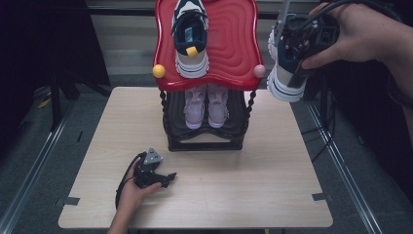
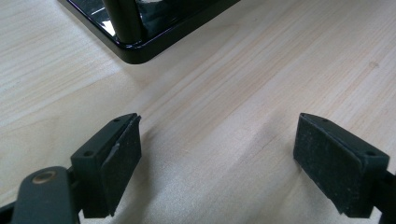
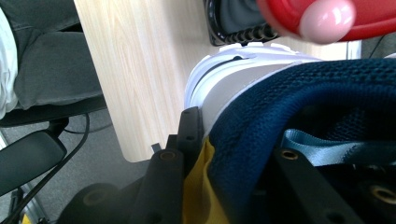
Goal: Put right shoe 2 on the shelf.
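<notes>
A two-tier shoe rack stands at the table's back, with a red wavy top shelf [image 1: 234,44] and a black lower shelf [image 1: 238,122]. One navy and white sneaker [image 1: 191,39] rests on the red shelf. Its mate [image 1: 285,73] hangs in the air right of the rack, level with the top shelf, and my right gripper [image 1: 302,46] is shut on its navy heel collar [image 3: 289,112]. A pair of pale pink shoes [image 1: 206,105] sits on the lower shelf. My left gripper [image 1: 163,179] rests on the table in front of the rack, jaws open over bare wood [image 2: 215,154].
The rack's black base corner [image 2: 135,49] lies just ahead of the left gripper. A yellow knob [image 1: 159,71] and a pink knob [image 1: 259,70] cap the red shelf's front corners. A dark chair [image 3: 56,70] stands beyond the table edge. Metal floor rails run along both sides.
</notes>
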Motion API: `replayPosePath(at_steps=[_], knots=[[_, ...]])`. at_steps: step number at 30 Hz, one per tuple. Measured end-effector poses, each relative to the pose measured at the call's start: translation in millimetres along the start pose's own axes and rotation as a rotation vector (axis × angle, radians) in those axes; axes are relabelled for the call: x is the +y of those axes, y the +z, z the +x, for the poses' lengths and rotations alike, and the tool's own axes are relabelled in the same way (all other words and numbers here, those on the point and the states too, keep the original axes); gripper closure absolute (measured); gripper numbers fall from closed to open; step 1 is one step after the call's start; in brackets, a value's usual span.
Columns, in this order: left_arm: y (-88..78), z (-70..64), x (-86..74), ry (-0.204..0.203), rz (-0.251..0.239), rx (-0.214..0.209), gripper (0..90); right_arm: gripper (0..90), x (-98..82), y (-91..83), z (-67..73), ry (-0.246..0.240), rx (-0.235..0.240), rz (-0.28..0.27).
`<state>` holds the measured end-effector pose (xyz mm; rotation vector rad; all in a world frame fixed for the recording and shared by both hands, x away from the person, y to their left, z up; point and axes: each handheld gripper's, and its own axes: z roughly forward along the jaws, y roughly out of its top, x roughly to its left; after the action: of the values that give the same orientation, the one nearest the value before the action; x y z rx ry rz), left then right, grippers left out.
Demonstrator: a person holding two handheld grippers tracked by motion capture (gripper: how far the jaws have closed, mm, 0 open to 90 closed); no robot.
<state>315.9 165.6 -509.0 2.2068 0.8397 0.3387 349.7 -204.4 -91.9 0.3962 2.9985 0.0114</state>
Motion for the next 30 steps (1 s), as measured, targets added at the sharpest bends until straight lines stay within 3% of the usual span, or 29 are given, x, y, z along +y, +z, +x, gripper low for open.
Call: replayPosePath(at_steps=[12,30], knots=[[0.0,0.0,0.0,0.0,0.0,0.0,14.7,73.5,28.0,-16.7,-2.2,-0.042,-0.044,-0.006],[0.0,0.1,0.0,0.003,0.0,-0.001,14.7,73.2,68.5,-16.2,-12.4,-0.078,-0.104,-0.036]])
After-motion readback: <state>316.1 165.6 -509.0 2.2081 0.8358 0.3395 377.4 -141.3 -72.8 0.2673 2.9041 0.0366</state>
